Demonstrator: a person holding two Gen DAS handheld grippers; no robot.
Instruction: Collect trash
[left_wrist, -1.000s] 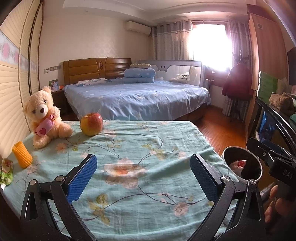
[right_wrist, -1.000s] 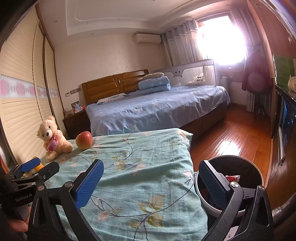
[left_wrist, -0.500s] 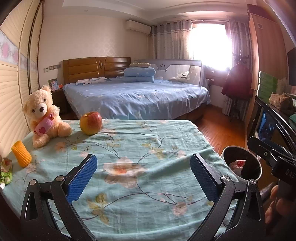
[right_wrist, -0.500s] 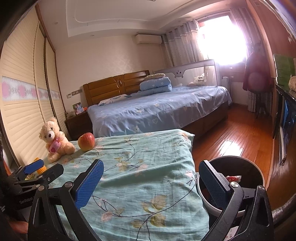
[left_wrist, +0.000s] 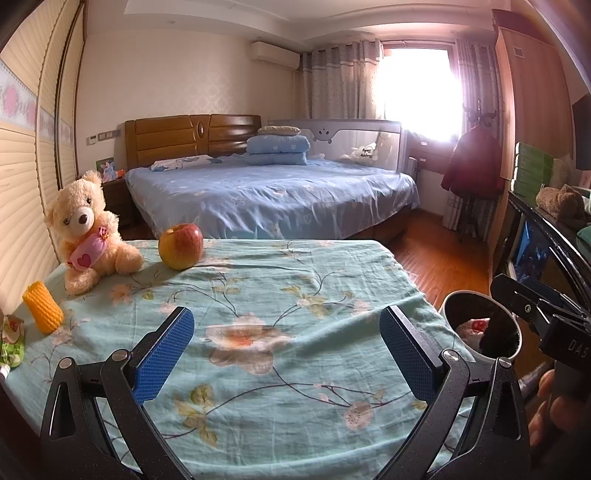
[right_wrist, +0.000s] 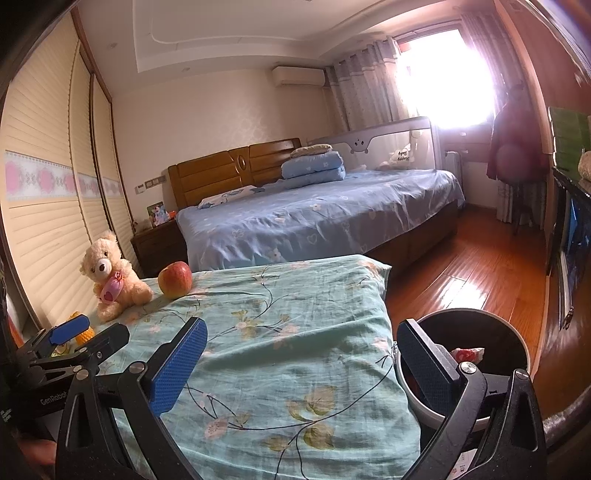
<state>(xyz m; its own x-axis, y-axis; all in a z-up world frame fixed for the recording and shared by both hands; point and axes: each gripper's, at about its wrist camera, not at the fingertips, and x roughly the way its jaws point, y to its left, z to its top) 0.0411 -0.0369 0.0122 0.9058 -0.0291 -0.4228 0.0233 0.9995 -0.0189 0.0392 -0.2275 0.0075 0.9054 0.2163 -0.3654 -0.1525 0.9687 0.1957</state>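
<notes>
Left wrist view shows both grippers spread and empty, so the left gripper (left_wrist: 282, 354) should approach the green wrapper (left_wrist: 11, 341) low, past the toy corn (left_wrist: 42, 312), then carry it to the bin (right_wrist: 476, 354) beside the right gripper (right_wrist: 301, 369).

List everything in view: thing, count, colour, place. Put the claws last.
teddy bear: 1, cream with pink heart pouch, far left of the table
apple: 1, red-yellow, right of the bear
toy corn: 1, yellow-orange, left table edge
green packet: 1, green, left table edge, partly cut off
floral cloth: 1, teal, covers the table
trash bin: 1, pale rim, dark inside, on the floor right of the table, red-white wrapper inside
bed: 1, blue sheets, behind the table
left claw: 1, black with blue pads, open, empty
right claw: 1, same, open, empty
</notes>
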